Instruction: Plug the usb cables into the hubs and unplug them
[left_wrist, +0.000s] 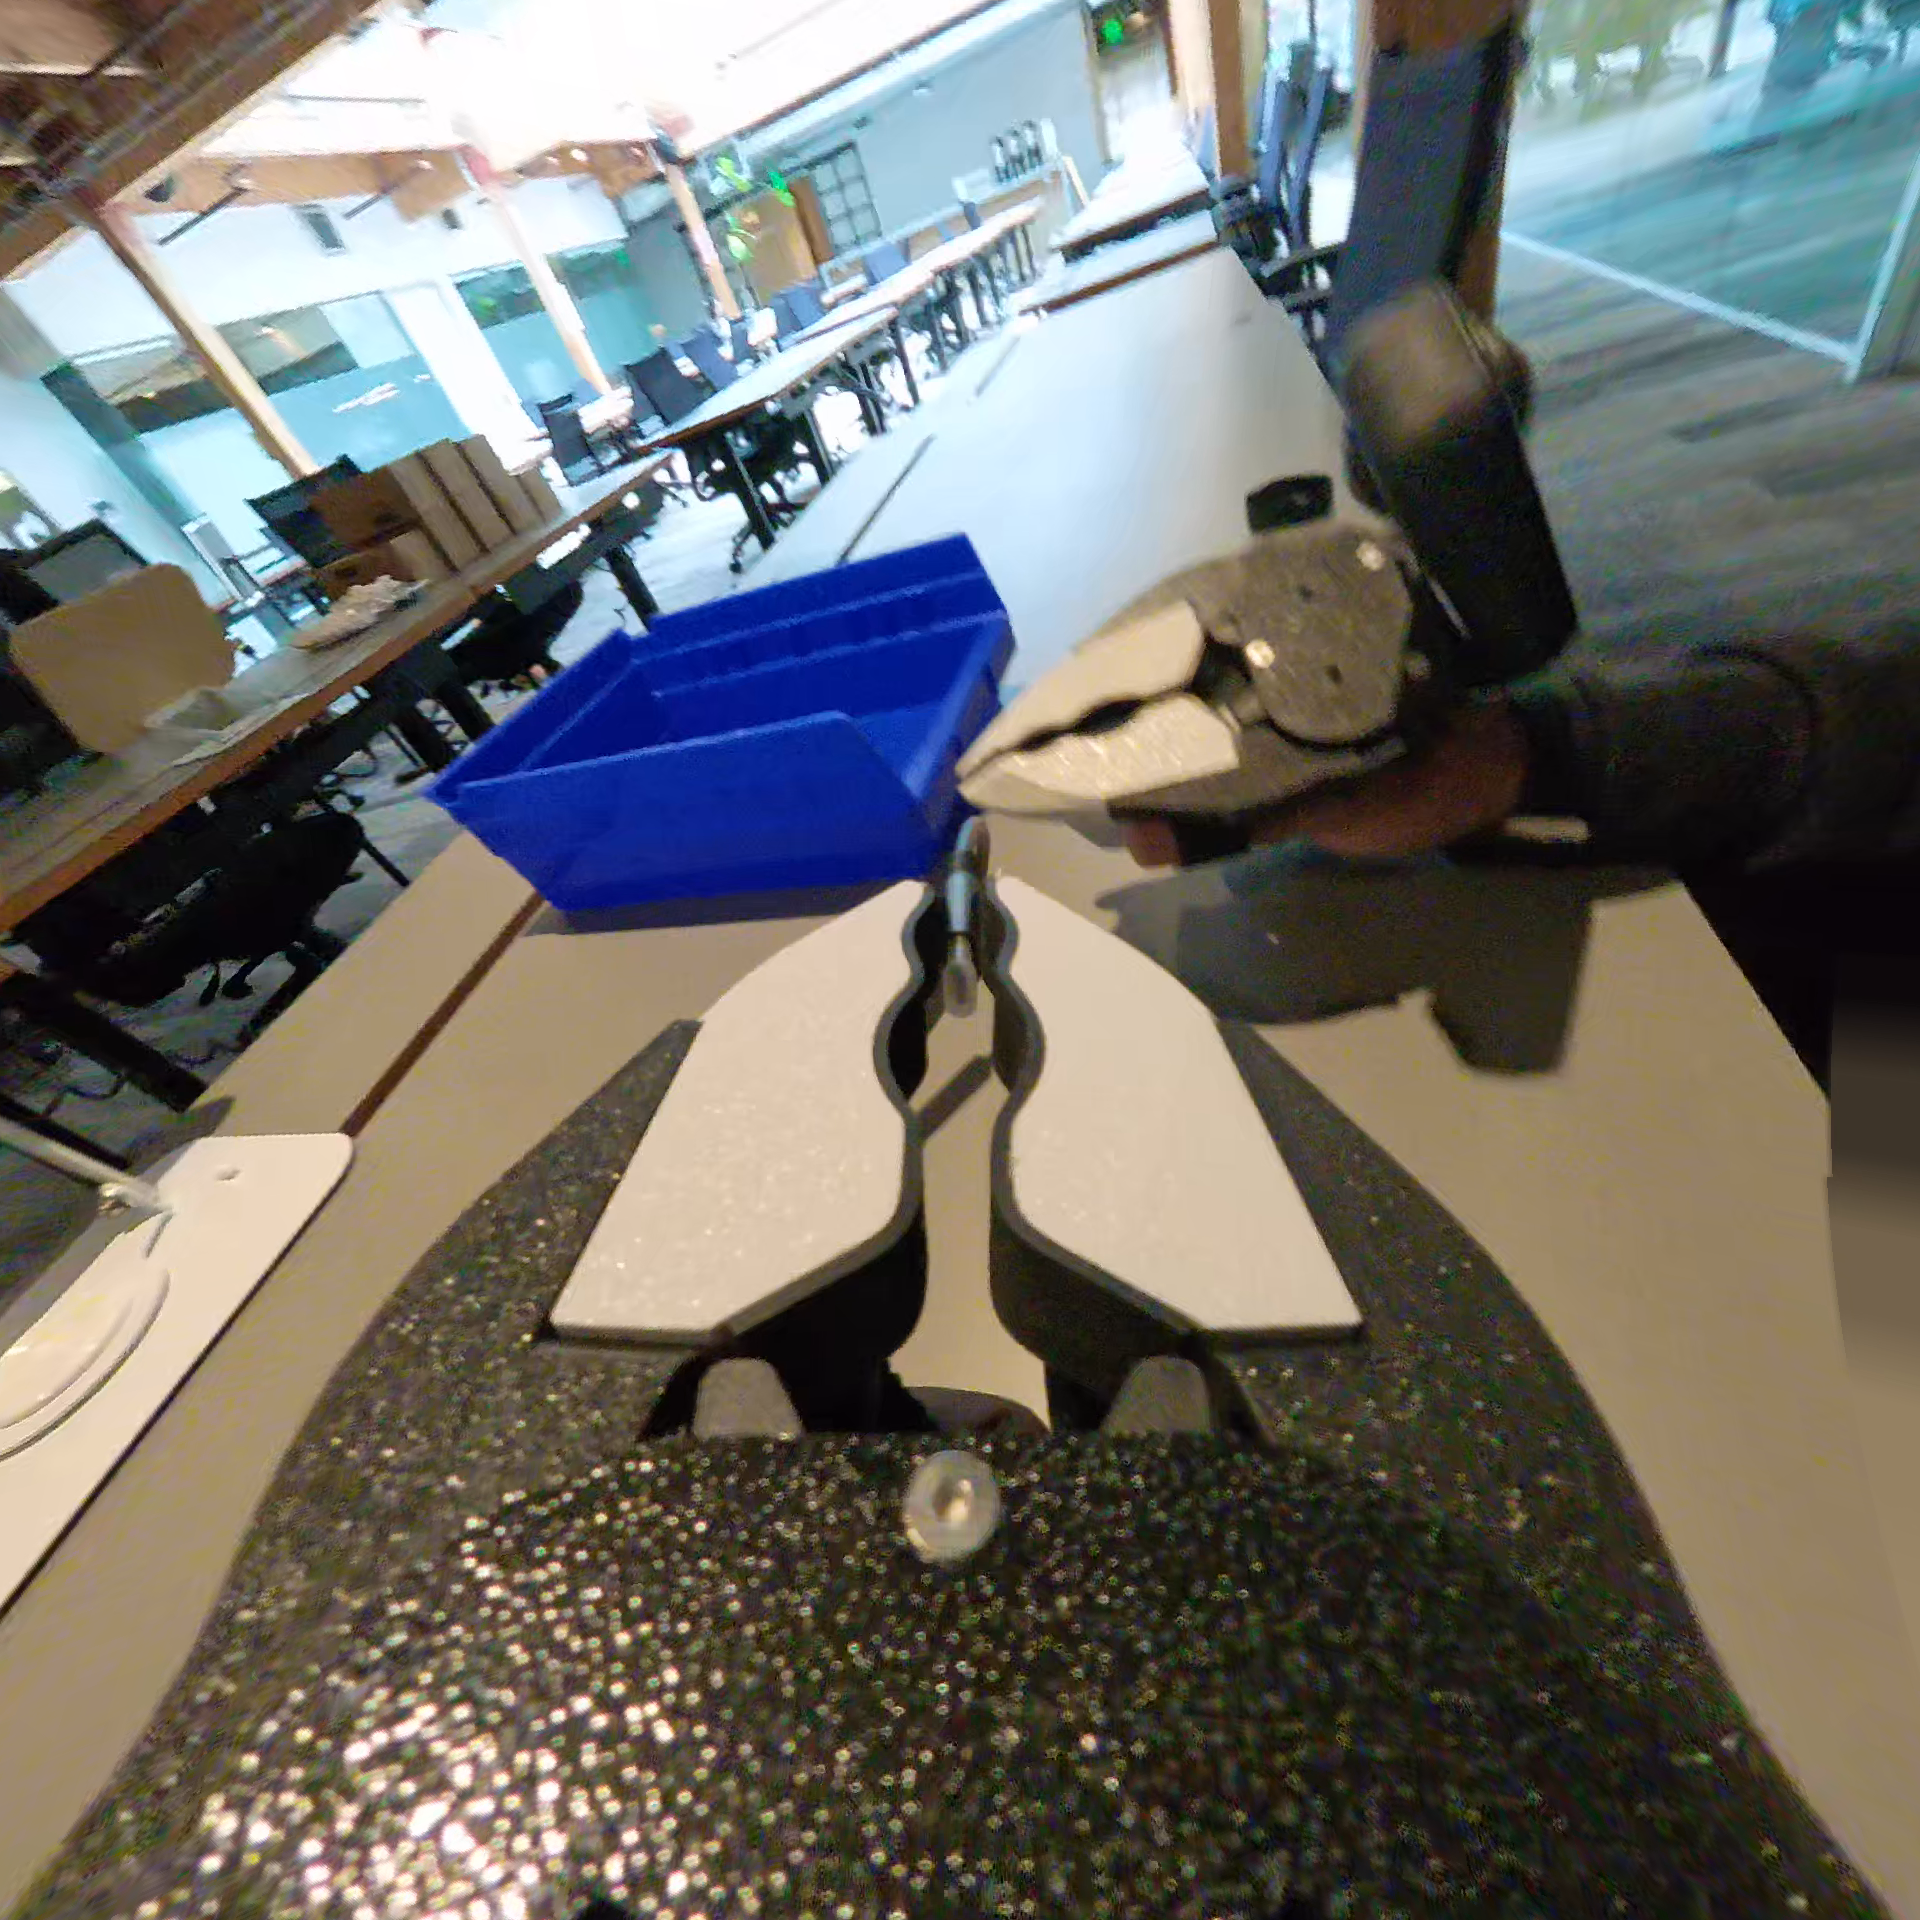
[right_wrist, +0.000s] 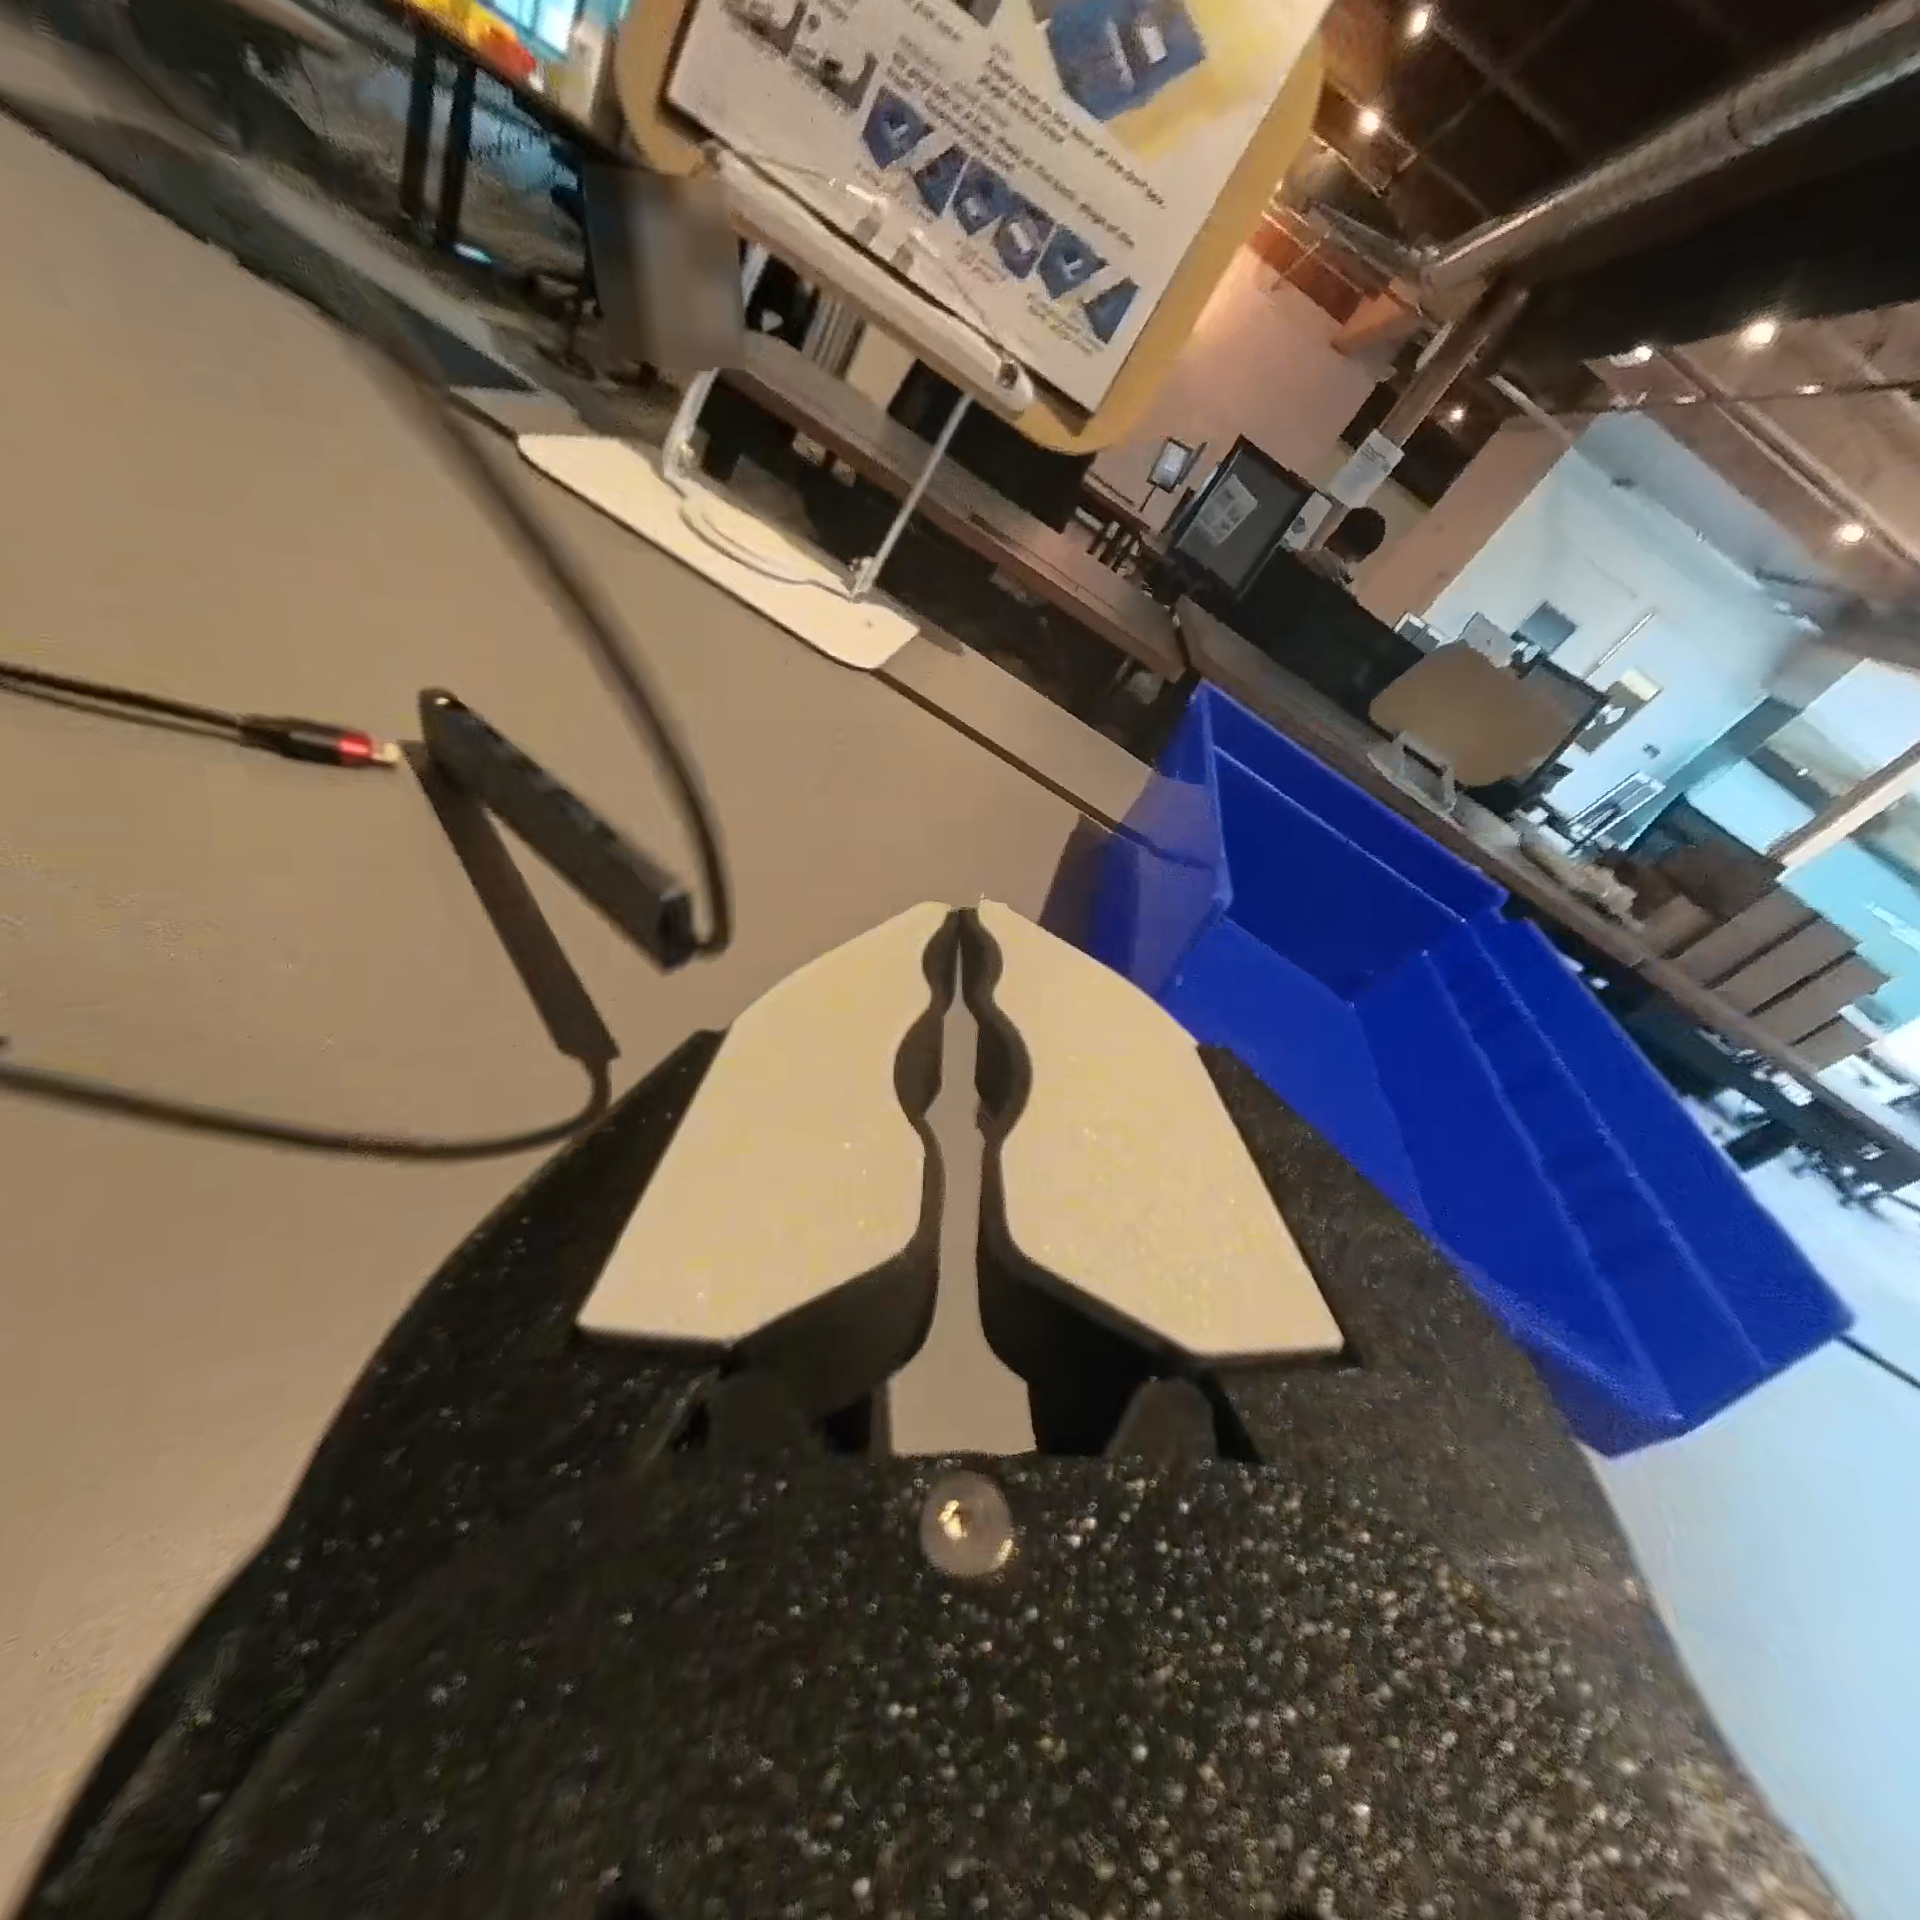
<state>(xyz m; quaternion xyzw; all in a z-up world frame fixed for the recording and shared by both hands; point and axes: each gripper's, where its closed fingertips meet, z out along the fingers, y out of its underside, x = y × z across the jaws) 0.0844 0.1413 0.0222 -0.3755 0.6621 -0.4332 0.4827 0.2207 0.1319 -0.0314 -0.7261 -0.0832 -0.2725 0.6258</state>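
My left gripper (left_wrist: 961, 920) is shut on a small silver USB plug (left_wrist: 958, 914), which stands upright between the fingertips above the grey table (left_wrist: 1351, 1195). My right gripper (left_wrist: 982, 784) comes in from the right, shut, with its tips touching the plug's top end; I cannot tell if it grips it. In the right wrist view the right gripper (right_wrist: 966, 914) is shut with nothing visible between the tips. Two slim black hubs (right_wrist: 561, 821) (right_wrist: 509, 914) lie on the table to its left. A red-and-black cable plug (right_wrist: 343, 746) sits at the far end of one hub.
A blue bin (left_wrist: 727, 748) stands just behind both grippers and shows on the right in the right wrist view (right_wrist: 1455, 1039). Black cables (right_wrist: 665, 727) loop around the hubs. A white stand base (right_wrist: 727, 520) with a sign board stands farther back. A gloved hand (left_wrist: 1351, 810) holds the right gripper. My right fingertips sit around 15 cm from my left ones.
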